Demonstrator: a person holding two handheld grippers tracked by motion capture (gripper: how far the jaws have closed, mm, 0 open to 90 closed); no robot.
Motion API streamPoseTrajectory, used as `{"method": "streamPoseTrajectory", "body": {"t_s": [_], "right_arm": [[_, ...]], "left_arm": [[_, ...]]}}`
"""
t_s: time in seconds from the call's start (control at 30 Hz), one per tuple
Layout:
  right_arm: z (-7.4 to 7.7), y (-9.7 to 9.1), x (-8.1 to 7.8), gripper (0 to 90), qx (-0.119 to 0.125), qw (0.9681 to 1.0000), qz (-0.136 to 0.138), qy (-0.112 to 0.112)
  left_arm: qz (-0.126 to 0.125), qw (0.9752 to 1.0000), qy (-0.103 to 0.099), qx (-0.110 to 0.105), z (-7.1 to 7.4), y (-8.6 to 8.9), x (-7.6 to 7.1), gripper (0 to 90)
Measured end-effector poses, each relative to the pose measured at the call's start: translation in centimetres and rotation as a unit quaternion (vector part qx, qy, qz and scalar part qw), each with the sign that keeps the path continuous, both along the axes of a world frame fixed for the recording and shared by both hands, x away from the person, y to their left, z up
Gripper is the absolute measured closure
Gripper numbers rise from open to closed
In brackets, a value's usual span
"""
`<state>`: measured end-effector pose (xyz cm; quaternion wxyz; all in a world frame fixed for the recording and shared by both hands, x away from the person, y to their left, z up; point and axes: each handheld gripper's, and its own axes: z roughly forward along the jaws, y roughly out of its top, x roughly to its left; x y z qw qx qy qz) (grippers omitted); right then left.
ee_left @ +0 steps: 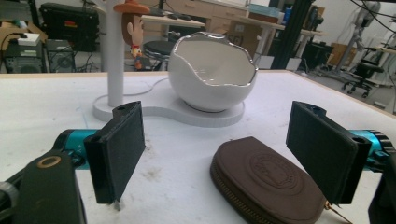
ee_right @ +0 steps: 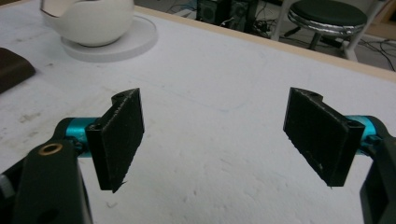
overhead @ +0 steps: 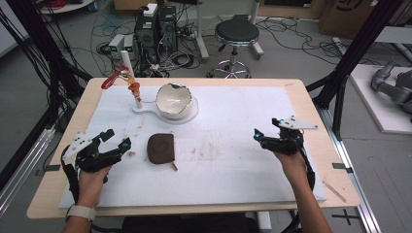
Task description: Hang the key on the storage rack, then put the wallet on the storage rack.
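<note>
Nearest the person, both hands rest low over the white foam-covered surface. The left tool has its jaws wide, nothing between the pads, and points toward the flat brown leather zip pouch lying just beside it. In the left gripper view the pouch sits close ahead and right of centre, near the right-hand pad. The right tool also stands wide and empty, well apart from the pouch, over bare foam.

Farther back: a white egg-shaped ceramic bowl with a jagged broken-shell rim sits on a white round-ended base plate, with a thin white post rising from the same plate. A small cowboy figurine hangs at the post and a red loop near its top.

Risks, as judged:
- The pouch is thin and flat on the foam; pads coming in level may slide over it or push it along rather than grip.
- The pouch is off-centre in the left jaws, so closing now would likely catch one edge only and let it pivot.
- A high carry toward the bowl could clip the jagged rim or knock the post.

Hard to make out:
- The pouch's near end is cut off at the bottom edge of the left gripper view; the zip pull is a small sliver.
- The bowl's inside is mostly unseen.
- What the red loop is stays unclear.
</note>
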<state>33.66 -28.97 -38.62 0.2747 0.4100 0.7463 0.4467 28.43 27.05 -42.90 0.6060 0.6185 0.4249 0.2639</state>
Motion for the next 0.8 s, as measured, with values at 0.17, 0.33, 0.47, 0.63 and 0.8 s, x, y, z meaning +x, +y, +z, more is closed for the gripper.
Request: {"method": "streamPoseTrajectory", "body": {"t_s": [0.17, 0.33, 0.47, 0.63, 0.8], "right_arm": [[-0.9, -1.7, 0.2, 20.5, 0.016, 0.9995, -0.026, 0.012], [-0.9, -2.3, 0.0, 20.5, 0.022, 0.9990, -0.037, 0.010], [-0.9, -2.4, -0.3, 20.5, 0.021, 0.9989, -0.041, 0.010], [-0.6, -2.3, -0.5, 20.6, 0.023, 0.9988, -0.043, 0.005], [-0.8, -2.9, -0.5, 20.6, 0.026, 0.9983, -0.052, 0.008]], "left_arm": [[-0.003, 1.0000, 0.006, -0.002, -0.2, 0.0, 0.2, 19.4], [-0.002, 1.0000, 0.006, -0.004, -0.1, 0.1, 0.2, 19.4], [0.001, 0.9999, 0.011, 0.003, -0.1, 0.1, 0.1, 19.4], [0.004, 0.9999, 0.013, -0.001, -0.1, 0.1, 0.3, 19.4], [-0.001, 0.9998, 0.020, 0.001, -0.3, -0.1, 0.5, 19.4]]}}
